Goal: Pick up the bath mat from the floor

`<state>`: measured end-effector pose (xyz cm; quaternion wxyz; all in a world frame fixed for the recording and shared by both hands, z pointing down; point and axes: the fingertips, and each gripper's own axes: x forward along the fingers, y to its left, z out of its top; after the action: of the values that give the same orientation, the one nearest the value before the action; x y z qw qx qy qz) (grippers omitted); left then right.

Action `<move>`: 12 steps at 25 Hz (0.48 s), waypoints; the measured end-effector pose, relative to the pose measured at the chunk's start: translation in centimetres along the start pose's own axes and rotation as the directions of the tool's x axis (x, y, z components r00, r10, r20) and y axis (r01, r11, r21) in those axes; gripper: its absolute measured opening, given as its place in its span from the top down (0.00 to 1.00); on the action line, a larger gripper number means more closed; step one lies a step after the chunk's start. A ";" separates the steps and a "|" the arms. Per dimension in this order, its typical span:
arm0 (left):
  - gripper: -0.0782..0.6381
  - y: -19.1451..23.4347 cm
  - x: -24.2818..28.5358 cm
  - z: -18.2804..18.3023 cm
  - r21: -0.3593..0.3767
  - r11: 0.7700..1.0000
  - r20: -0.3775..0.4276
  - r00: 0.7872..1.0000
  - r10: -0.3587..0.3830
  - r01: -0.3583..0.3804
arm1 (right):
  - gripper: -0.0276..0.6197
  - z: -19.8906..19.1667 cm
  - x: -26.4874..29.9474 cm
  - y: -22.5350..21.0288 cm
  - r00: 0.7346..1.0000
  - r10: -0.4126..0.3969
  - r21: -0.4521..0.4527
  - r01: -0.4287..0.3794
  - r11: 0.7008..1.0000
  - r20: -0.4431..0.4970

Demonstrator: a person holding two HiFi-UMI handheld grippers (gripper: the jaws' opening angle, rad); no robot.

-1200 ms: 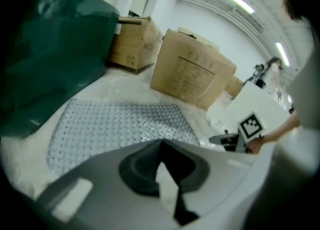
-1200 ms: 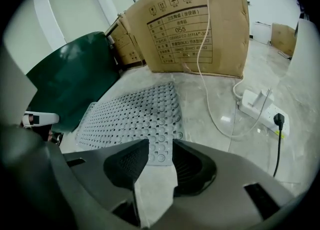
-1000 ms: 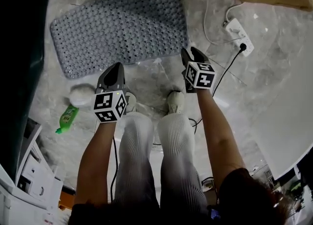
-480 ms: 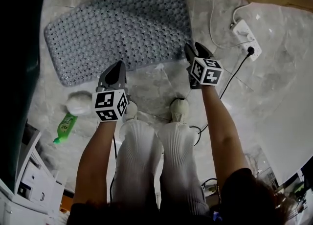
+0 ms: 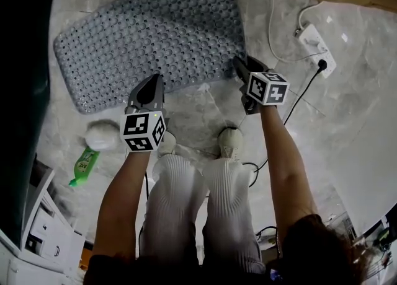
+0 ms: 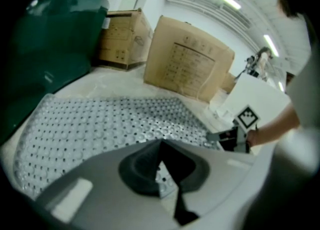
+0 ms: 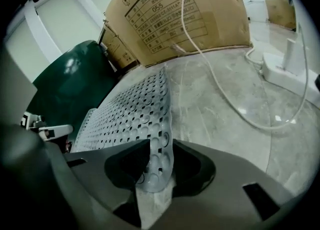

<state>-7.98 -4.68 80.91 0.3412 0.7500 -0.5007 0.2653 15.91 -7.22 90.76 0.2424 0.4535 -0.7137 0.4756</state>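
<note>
Two claws reach down at the near long edge of a grey bath mat [image 5: 149, 36] in the head view. The mat lies flat on the pale marble floor [image 5: 205, 107], an oblong with rounded corners, covered in close rows of round bumps and small holes. Its long axis runs aslant across the picture, the left end lower and nearer the person, the right end higher. The left claw [image 5: 151, 85] sits over the near edge left of the middle. The right claw [image 5: 243, 65] is at the near right corner.

Seen from the left gripper view, the mat [image 6: 100, 124] spreads away flat towards cardboard boxes [image 6: 187, 64], its bumps pale and glossy. The left claw [image 6: 161, 149] has its jaws a narrow slit apart. A sliver of the dotted mat shows in that slit, and I cannot tell whether the pads press it.

Seen from the right gripper view, the mat [image 7: 135, 119] runs lengthwise away from the camera, its right edge a clean line against the floor. The right claw [image 7: 160, 159] stands partly open. Its jaws have just been closing, the mat's rounded corner lies between them, and I see no firm pinch.
</note>
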 end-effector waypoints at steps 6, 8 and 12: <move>0.88 -0.6 0.2 0.3 -0.001 1.000 0.005 1.000 -0.024 0.024 | 0.82 -0.7 0.4 1.1 0.997 0.062 0.062 -0.059 0.996 -0.039; 0.88 -0.4 0.0 0.2 0.000 1.000 0.000 1.000 -0.023 0.023 | 0.86 -1.0 0.6 1.8 0.996 0.068 0.047 -0.065 0.997 -0.061; 0.88 0.4 -0.5 -0.2 -0.009 1.000 -0.011 1.000 -0.007 0.006 | 0.91 -1.2 0.6 1.8 0.997 0.039 0.072 -0.035 0.997 -0.062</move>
<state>-8.57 -4.40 80.76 0.3482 0.7486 -0.4977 0.2658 13.93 -6.18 90.90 0.2398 0.4332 -0.6965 0.5193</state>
